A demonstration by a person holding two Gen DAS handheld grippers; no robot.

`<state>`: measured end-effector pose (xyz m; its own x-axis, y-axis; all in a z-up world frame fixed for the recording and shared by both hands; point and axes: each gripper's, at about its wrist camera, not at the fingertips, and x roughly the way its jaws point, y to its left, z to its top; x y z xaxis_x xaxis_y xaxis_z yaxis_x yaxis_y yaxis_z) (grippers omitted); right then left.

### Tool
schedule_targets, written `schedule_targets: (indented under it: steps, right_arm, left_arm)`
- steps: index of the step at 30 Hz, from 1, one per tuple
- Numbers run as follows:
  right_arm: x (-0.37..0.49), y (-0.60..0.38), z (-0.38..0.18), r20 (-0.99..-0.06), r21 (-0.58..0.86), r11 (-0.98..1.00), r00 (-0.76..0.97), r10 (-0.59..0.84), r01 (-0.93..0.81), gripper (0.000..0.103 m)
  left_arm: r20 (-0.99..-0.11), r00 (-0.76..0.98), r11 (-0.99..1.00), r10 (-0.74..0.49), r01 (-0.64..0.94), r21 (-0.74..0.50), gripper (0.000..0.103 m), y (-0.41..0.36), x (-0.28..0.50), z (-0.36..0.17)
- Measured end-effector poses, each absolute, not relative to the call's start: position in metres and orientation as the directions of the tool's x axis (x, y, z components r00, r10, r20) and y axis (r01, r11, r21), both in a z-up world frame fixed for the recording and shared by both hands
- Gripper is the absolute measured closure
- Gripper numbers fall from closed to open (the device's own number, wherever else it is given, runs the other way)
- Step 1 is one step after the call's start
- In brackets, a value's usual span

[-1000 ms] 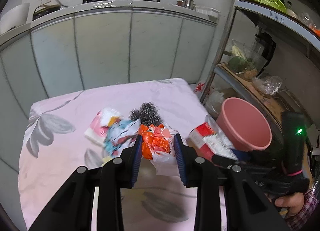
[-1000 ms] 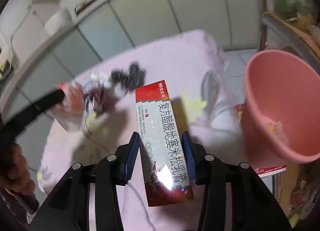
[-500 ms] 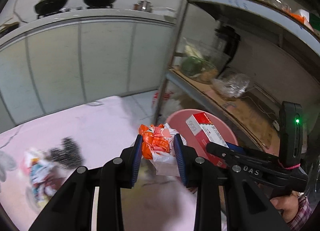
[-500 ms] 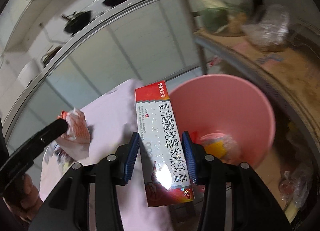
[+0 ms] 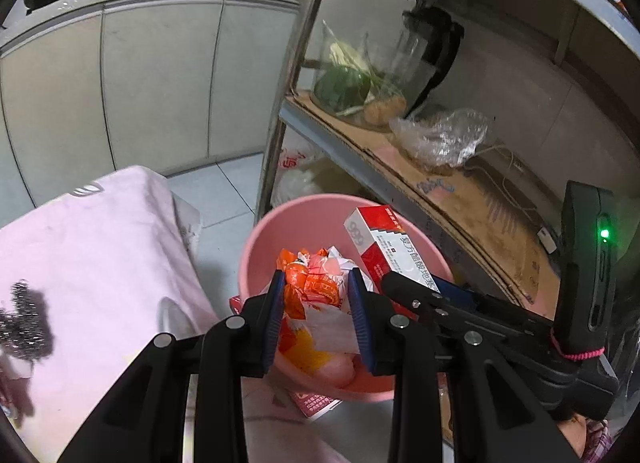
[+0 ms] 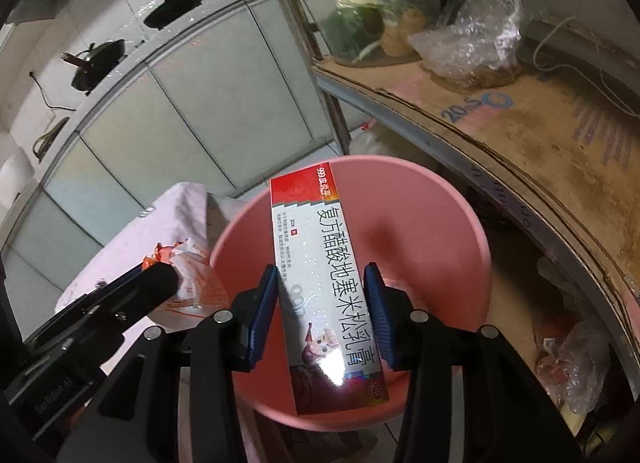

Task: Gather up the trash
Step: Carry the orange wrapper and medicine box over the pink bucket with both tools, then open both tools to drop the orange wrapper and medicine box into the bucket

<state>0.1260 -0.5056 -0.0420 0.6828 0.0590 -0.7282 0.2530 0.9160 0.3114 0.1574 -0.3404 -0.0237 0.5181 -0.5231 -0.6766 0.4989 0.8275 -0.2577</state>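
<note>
Over the open mouth of the pink bucket (image 5: pixel 256 247), both grippers hold a piece of trash. On the far left of the left wrist view lies the pink cloth (image 5: pixel 92 247) that covers the table, and on it a dark fuzzy scrap (image 5: pixel 24 319) rests near the picture edge, blurred. To the right of the cloth stands the bucket, on the floor just beside the table and in front of the metal shelf rack (image 5: pixel 280 103).

The left gripper (image 5: pixel 318 313) is clamped on a crumpled orange and white wrapper (image 5: pixel 316 291); its blue pads (image 5: pixel 274 315) press the wrapper from both sides, and the wrapper hangs above the inside of the bucket. Some orange and yellow trash (image 5: pixel 308 351) lies already at the bottom, below the wrapper.

Further right, the right gripper (image 6: pixel 322 313) is closed on a long red and white medicine box (image 6: pixel 324 283) with Chinese print. The box points forward along the fingers (image 6: pixel 378 315), and its far end reaches over the middle of the bucket. From the right wrist view, the wrapper (image 6: pixel 192 275) is near the left rim of the bucket, close to the box, but I cannot tell if they touch.

On the shelf at the right are a green vegetable (image 5: pixel 342 87), a glass jug (image 5: pixel 424 51) and a crumpled clear plastic bag (image 5: pixel 444 137), on brown cardboard (image 5: pixel 472 199).
</note>
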Motion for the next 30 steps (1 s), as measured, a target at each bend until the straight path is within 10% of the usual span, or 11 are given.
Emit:
schedule_targets:
  steps: [30]
  right_arm:
    - [0.127,-0.509,-0.061,-0.788,0.264,0.912,0.615,0.015,0.315,0.056]
  left_arm:
    - [-0.722,0.472,0.823,-0.506,0.515,-0.239,0.058,-0.346,0.155,-0.039]
